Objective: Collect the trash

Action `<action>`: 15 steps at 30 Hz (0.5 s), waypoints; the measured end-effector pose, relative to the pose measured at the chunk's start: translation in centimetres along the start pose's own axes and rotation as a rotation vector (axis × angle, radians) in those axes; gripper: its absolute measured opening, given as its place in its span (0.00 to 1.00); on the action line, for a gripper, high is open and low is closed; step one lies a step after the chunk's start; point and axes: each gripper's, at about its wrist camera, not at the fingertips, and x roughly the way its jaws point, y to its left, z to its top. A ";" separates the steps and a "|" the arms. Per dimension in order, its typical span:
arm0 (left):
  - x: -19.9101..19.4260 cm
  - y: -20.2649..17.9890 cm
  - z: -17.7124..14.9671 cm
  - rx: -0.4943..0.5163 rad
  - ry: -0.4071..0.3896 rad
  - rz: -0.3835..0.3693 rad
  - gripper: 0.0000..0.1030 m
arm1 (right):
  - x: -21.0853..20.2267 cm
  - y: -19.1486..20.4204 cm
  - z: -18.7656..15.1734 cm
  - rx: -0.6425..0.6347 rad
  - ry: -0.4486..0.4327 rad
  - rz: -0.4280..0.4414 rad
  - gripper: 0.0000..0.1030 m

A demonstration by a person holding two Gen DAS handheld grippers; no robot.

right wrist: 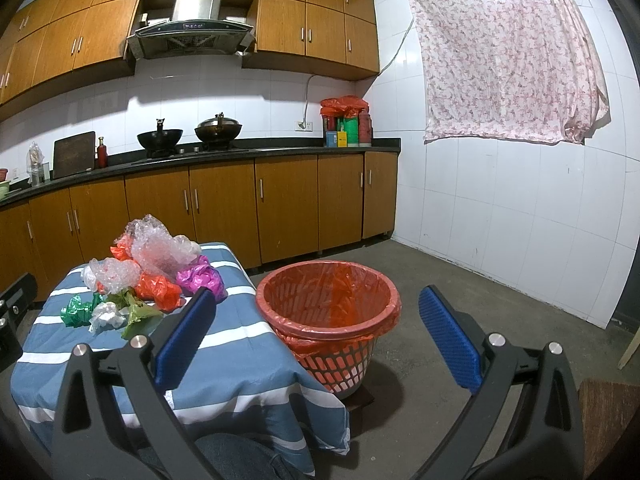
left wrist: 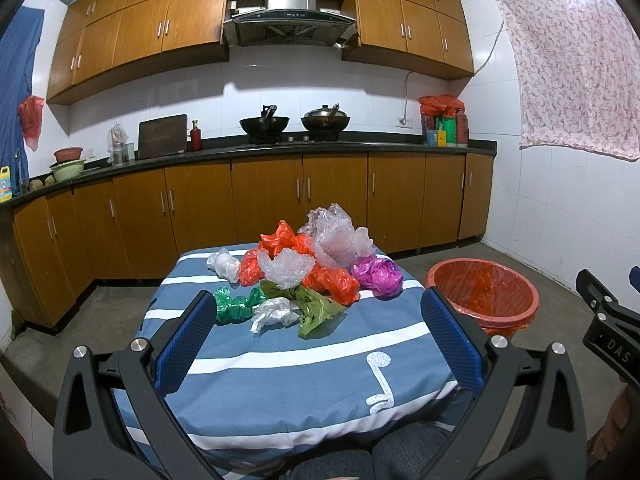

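Observation:
A pile of crumpled plastic bags (left wrist: pixel 304 272) lies on a small table with a blue and white striped cloth (left wrist: pixel 280 364): orange, clear, purple (left wrist: pixel 378 276), green (left wrist: pixel 232 305), white (left wrist: pixel 272 312) and olive (left wrist: pixel 318 308) pieces. The pile also shows in the right wrist view (right wrist: pixel 152 272). A trash basket lined with an orange bag (right wrist: pixel 328 308) stands on the floor right of the table, also in the left wrist view (left wrist: pixel 484 296). My left gripper (left wrist: pixel 316 316) is open and empty, short of the pile. My right gripper (right wrist: pixel 316 316) is open and empty, in front of the basket.
Wooden kitchen cabinets (left wrist: pixel 264 200) and a counter with woks (left wrist: pixel 264 124) run along the back wall. A white tiled wall with a hanging floral cloth (right wrist: pixel 508 52) is on the right. Concrete floor (right wrist: pixel 460 288) surrounds the basket. The right gripper's body shows at the left wrist view's right edge (left wrist: pixel 608 320).

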 end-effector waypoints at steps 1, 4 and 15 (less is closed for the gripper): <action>0.0 0.0 0.0 0.000 0.000 0.000 0.98 | 0.0 0.0 0.0 0.000 0.000 0.000 0.96; 0.0 0.0 0.0 -0.001 0.001 0.001 0.98 | 0.0 0.0 0.0 0.000 0.000 0.000 0.96; 0.0 0.0 0.0 -0.001 0.002 0.000 0.98 | 0.1 0.1 -0.1 0.001 0.001 0.000 0.96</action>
